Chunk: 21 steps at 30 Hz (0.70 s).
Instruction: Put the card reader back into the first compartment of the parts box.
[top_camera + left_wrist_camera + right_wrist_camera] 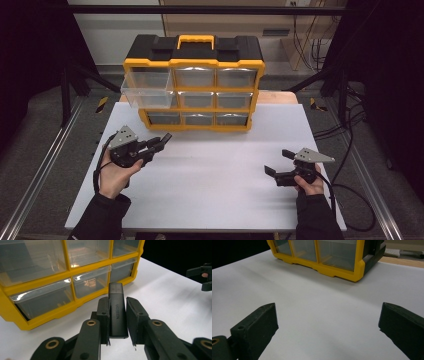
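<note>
Jaws of the left gripper [117, 315] are pinched on a small black block [117, 312], a flat rectangular piece with pale lettering along its face, which is held lengthwise between the pads so that its far end sticks out beyond them. In the high view the same left gripper [162, 140] is seen above the near-left part of the white table [210, 190], carried by the left hand [116, 176], with the block's tip pointed towards the organiser. Jaws of the right gripper [328, 327] are spread wide with nothing between them; in the high view this right gripper [278, 162] is held low over the table's near-right part by the right hand [310, 184], well apart from the left one. Farther back, a yellow-and-black drawer organiser [194, 82] is stood on the table's far side, with three rows of clear drawers. Its top-left drawer [147, 90] is pulled out towards the person; the other drawers are seen pushed in.
</note>
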Motion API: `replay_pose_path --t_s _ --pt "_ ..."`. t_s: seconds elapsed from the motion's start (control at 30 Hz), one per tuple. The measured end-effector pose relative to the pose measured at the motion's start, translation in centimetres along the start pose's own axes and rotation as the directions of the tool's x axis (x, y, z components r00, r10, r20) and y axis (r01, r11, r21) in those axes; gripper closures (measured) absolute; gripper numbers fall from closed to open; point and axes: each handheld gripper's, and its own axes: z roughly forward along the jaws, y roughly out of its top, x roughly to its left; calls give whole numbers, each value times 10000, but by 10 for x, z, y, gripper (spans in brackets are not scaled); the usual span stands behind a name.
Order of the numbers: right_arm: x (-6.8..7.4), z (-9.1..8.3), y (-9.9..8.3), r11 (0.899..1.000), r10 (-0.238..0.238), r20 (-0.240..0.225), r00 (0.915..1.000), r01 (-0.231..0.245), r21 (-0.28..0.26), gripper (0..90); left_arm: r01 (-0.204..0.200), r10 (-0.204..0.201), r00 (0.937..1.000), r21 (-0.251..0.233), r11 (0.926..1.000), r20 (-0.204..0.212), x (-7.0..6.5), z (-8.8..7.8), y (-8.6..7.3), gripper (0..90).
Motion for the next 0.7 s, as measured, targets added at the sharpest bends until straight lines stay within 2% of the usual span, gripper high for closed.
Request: replay_pose_path --t_s 0.7 --pt "0 0 0 10000 0 -4 10000 0 -18 26 -191 190 9998 -197 9996 -45 3 -13 17 729"
